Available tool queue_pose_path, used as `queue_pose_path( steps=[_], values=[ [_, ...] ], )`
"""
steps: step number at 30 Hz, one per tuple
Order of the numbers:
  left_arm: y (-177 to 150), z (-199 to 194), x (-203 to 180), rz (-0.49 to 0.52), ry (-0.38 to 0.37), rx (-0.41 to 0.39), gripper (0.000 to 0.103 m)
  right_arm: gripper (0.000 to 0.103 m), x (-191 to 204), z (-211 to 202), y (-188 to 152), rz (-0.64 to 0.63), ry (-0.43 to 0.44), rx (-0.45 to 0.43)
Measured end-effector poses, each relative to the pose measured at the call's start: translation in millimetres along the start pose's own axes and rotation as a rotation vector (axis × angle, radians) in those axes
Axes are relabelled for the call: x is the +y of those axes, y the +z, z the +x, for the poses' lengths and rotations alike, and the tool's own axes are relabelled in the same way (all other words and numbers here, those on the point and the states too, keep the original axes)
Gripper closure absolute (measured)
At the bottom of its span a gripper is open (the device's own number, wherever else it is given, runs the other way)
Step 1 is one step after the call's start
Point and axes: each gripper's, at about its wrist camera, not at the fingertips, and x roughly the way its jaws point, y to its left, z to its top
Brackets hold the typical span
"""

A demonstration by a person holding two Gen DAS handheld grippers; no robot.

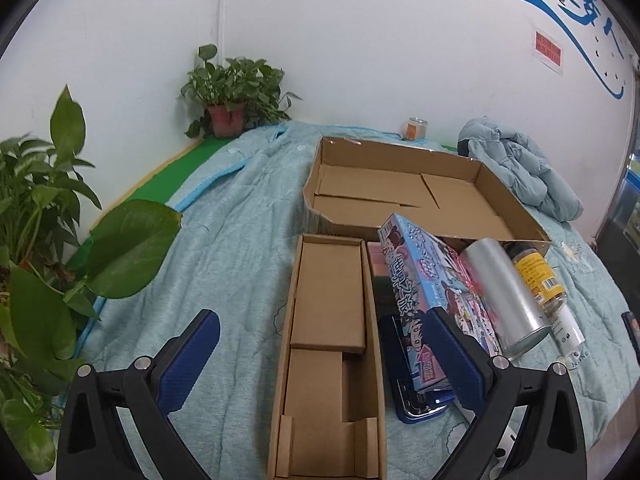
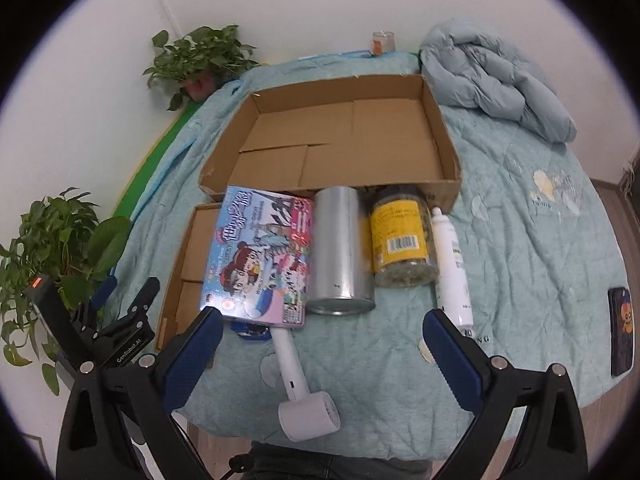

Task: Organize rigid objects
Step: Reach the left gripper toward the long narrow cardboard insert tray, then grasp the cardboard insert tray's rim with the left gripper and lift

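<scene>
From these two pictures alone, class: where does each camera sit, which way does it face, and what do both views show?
Left wrist: sits on the left gripper, low over the narrow cardboard box, facing the wall; its open blue fingers show.
Right wrist: sits on the right gripper, higher, facing the silver can; its open fingers and the left gripper show.
Shared: large cardboard tray, picture book, yellow-labelled jar.

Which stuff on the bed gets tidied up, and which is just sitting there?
For tidying: puzzle box, silver can, yellow-label jar, white spray bottle, handheld fan, big cardboard tray.

Just there: jacket, potted plants, phone.
</scene>
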Motion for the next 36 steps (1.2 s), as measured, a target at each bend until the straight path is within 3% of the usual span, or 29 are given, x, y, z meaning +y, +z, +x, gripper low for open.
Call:
queue_pose_path(
  steps=[4,7,12,15,17,20,23,25,27,29,33,36],
  values=[
    [-6,13,14,-0.02,-0.042,0.049,0.0,0.003,13,32,-17,-0.01,0.02,0.045],
    [-15,25,27,-0.025,-0.109,0.089,0.001,0.003,31,57,-39,-0.062,0.143,0.064],
    [-38,48,45,-0.091,-0.165,0.191,0.004,0.003,70,94,-67,-0.127,0.221,0.021],
    [-54,52,46,-0.061,-0.171,0.194,0.011,0.004,96,120,-73,-0.193,0.191,-0.023],
    [-63,56,51,-0.092,-0.2,0.223,0.029,0.006,107,130,-76,-0.211,0.171,-0.033],
    [-74,64,55,-0.093,-0.197,0.267,0.045,0.007,115,139,-79,-0.211,0.151,-0.034],
    [-79,65,57,-0.091,-0.229,0.288,0.057,0.016,122,147,-81,-0.198,0.137,-0.006],
    [-83,64,55,-0.072,-0.238,0.303,0.066,0.033,127,153,-84,-0.203,0.123,0.005],
    [-87,65,51,-0.058,-0.245,0.326,0.077,0.038,132,159,-85,-0.205,0.121,0.01],
    [-92,66,48,-0.062,-0.254,0.34,0.079,0.047,138,165,-92,-0.219,0.132,0.027],
    [-96,64,48,-0.078,-0.254,0.342,0.08,0.076,150,169,-96,-0.247,0.162,0.036],
    [-98,64,55,-0.103,-0.256,0.354,0.081,0.079,154,166,-99,-0.259,0.15,0.017]
  ],
)
